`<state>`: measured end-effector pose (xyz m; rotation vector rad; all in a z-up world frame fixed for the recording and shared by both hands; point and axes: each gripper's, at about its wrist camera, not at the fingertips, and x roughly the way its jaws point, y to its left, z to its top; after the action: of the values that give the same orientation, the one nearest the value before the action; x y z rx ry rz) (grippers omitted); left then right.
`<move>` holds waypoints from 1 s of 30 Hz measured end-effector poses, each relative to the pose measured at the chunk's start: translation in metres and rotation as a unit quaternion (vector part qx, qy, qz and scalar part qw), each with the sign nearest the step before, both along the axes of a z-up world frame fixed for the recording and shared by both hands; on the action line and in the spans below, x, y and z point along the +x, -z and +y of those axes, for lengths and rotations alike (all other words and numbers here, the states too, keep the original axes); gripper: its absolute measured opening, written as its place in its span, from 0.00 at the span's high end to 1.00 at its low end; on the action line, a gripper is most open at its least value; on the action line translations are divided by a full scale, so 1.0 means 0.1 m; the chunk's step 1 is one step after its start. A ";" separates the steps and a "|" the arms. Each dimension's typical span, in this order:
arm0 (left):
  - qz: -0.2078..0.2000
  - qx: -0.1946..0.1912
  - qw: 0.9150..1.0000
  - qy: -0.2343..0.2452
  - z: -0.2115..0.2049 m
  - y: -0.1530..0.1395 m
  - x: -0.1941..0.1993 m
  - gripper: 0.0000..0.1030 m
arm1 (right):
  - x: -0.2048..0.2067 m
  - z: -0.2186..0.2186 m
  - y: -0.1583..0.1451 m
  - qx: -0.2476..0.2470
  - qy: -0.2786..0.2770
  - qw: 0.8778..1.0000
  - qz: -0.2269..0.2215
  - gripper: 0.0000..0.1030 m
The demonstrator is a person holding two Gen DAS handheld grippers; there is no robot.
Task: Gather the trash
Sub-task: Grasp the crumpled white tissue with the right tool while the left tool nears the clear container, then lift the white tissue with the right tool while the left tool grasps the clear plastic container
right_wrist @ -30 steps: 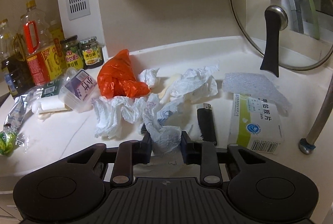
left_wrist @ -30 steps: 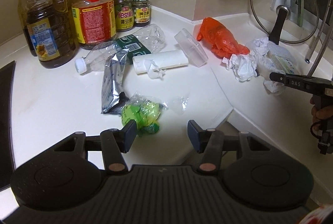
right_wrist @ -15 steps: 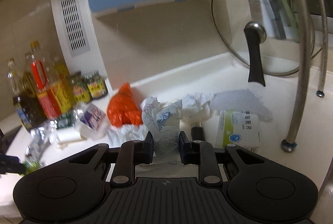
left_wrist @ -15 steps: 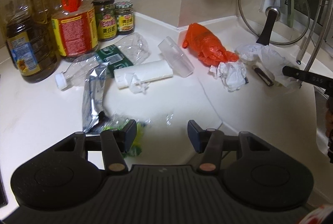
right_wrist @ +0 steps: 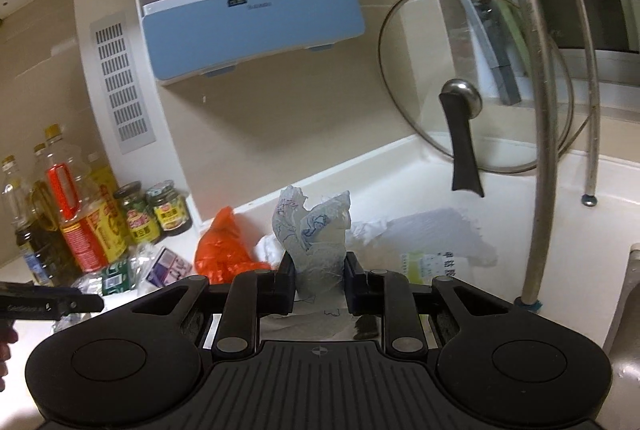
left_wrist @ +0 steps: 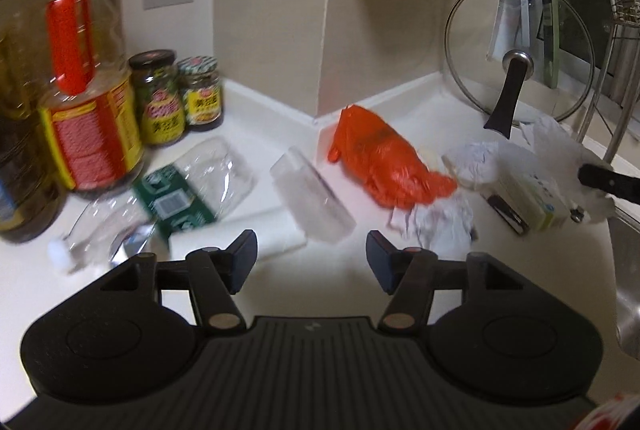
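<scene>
Right gripper (right_wrist: 319, 284) pinches a crumpled, ink-printed tissue (right_wrist: 316, 238) above the smooth white counter (right_wrist: 532, 186).
Left gripper (left_wrist: 311, 258), jaws just widening, is spread empty over a clear plastic box (left_wrist: 312, 200) beside a crinkled orange bag (left_wrist: 380, 160).

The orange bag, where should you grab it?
Probably the puffy middle of the orange bag, coming down from above with the fingers across its narrow width. It lies long and crumpled flat on the counter, so any raised fold there should pinch easily.
</scene>
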<state>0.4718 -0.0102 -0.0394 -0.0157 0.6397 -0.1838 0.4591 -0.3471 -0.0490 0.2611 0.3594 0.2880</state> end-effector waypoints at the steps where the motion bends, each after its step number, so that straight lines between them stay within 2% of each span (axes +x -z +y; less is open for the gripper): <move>1: -0.002 0.001 1.000 0.002 -0.02 0.01 0.06 0.43 | 0.01 -0.01 0.00 0.000 0.004 1.000 0.000 0.77; 7: 0.010 -0.015 1.000 -0.007 -0.02 0.12 0.43 0.37 | 0.00 -0.06 -0.02 -0.001 0.023 1.000 0.000 0.77; 15: 0.023 -0.014 1.000 -0.015 -0.02 0.24 0.77 0.35 | 0.04 -0.11 -0.01 -0.002 0.042 0.999 0.004 0.77; 22: 0.046 -0.045 0.997 -0.031 0.04 0.39 0.99 0.35 | 0.04 -0.10 0.00 -0.001 0.048 0.999 0.010 0.77; 25: 0.051 -0.049 0.997 -0.033 0.05 0.43 1.05 0.40 | 0.04 -0.10 0.00 -0.002 0.050 0.999 0.011 0.76; 27: 0.049 -0.058 0.997 -0.031 0.06 0.43 1.06 0.49 | 0.03 -0.11 0.01 -0.002 0.052 0.999 0.012 0.76; 28: 0.048 -0.061 0.997 -0.030 0.06 0.42 1.07 0.57 | 0.03 -0.11 0.01 -0.002 0.052 0.999 0.013 0.76; 30: 0.047 -0.059 0.997 -0.032 0.06 0.40 1.08 0.58 | 0.02 -0.12 0.02 -0.001 0.053 0.998 0.014 0.76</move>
<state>0.5801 -0.0041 -0.0797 -0.1586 0.7212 -0.1592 0.4606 -0.3589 -0.0506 0.2813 0.3719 0.1791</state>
